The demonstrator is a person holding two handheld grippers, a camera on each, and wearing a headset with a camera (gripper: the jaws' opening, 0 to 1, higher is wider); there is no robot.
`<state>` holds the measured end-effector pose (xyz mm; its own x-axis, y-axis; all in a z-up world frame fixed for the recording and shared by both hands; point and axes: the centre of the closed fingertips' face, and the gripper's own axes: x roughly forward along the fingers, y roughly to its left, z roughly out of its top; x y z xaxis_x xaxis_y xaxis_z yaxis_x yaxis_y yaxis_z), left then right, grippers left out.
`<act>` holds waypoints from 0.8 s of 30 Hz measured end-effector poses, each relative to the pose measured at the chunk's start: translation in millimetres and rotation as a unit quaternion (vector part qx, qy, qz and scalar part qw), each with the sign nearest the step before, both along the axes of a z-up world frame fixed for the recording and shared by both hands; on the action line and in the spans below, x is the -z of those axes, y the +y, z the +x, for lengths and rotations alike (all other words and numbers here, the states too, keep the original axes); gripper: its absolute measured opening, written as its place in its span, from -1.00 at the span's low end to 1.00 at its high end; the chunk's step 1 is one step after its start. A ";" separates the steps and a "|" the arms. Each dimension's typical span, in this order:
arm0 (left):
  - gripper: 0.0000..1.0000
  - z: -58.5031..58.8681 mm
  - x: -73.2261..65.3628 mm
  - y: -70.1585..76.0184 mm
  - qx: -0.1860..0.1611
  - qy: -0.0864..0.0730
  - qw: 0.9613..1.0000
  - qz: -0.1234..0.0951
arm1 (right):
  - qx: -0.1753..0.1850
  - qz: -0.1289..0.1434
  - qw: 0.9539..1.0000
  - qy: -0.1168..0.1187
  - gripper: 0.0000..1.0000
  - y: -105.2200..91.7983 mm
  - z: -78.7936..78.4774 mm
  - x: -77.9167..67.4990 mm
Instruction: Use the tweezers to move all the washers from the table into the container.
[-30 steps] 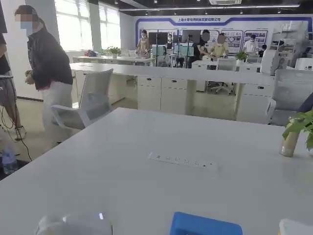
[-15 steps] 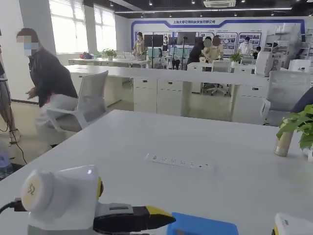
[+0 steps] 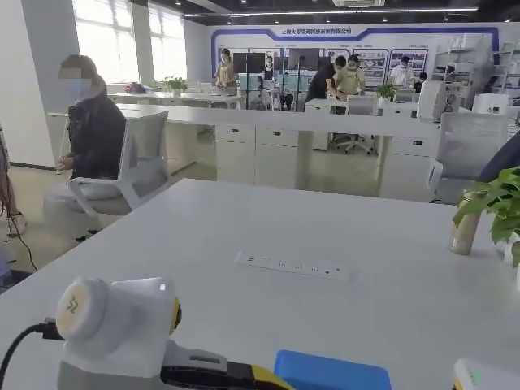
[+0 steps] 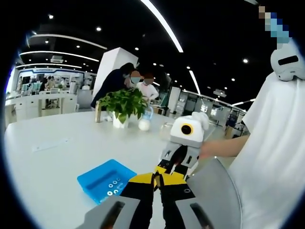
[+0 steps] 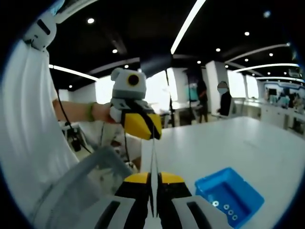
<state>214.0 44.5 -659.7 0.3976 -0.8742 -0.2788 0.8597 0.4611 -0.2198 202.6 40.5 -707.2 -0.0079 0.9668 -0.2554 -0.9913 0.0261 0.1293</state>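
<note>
Tweezers stand pinched in right claw; left claw fully closed.

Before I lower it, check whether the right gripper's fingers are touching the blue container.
Apart. The right gripper view shows bare white table between the fingers of the right gripper and the blue container.

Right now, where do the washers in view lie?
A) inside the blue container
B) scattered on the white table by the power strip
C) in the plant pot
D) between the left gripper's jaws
A: the washers lie clustered on the floor of the blue container on the table, and the right gripper view shows them there as well.
</note>
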 end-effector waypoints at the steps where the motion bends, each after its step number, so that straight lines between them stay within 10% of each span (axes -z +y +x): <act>1: -1.00 -1.1 1.0 -1.0 0.006 0.000 1.000 0.004 | 0.000 -0.002 1.000 0.001 -0.94 0.0 0.2 1.4; 8: -1.00 -4.8 36.0 -3.0 0.045 0.016 0.994 0.096 | 0.002 -0.085 0.996 -0.022 -0.89 -5.3 5.5 36.7; 16: -1.00 -13.2 89.4 -8.3 0.092 0.040 0.972 0.211 | -0.021 -0.185 0.981 -0.056 -0.89 -13.2 4.2 94.6; 24: -1.00 -21.2 118.2 -11.7 0.115 0.052 0.956 0.265 | -0.019 -0.207 0.977 -0.048 -0.89 -17.7 -1.8 121.9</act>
<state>192.8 32.7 -777.9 0.1568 -0.6607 -0.7341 0.9380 0.3323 -0.0988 200.8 22.8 -829.1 0.0014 0.7805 -0.6252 -0.9996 0.0187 0.0210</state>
